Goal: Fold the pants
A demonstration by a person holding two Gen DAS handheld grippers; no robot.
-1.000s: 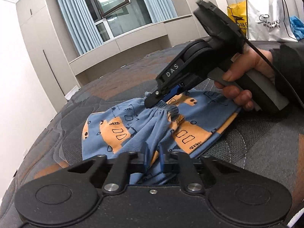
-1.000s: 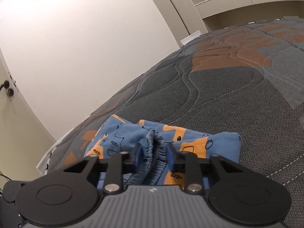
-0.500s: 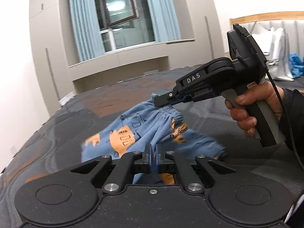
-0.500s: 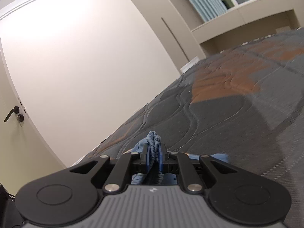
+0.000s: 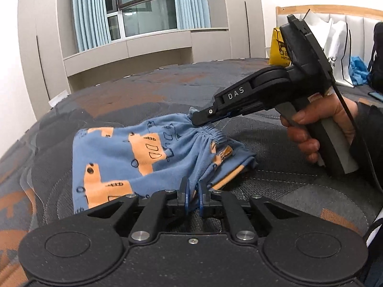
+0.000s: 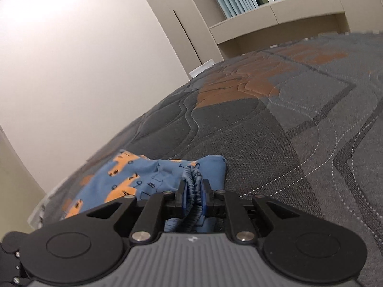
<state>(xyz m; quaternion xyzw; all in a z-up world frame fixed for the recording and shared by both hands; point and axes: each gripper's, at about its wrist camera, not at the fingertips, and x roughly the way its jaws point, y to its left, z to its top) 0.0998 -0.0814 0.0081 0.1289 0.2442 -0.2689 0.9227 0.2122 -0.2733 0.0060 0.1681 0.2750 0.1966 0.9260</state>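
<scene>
Small blue pants (image 5: 134, 157) with orange prints lie partly spread on the grey quilted bed (image 5: 275, 191). My left gripper (image 5: 193, 192) is shut on the near edge of the pants. My right gripper (image 5: 195, 118) is shut on the gathered elastic waistband at the far side and holds it a little above the bed. In the right wrist view the bunched waistband sits pinched between the right gripper's (image 6: 193, 189) blue pads, with the pants (image 6: 134, 177) trailing away to the left on the bed.
The bed (image 6: 275, 124) has orange patches and stretches far ahead. A white shopping bag (image 5: 337, 55) and a yellow bag (image 5: 278, 47) stand by the headboard at right. A wall and cupboards border the bed on the left.
Both grippers closed on the pants, lifted them, then moved apart and lowered. The cloth now lies more spread between them.
</scene>
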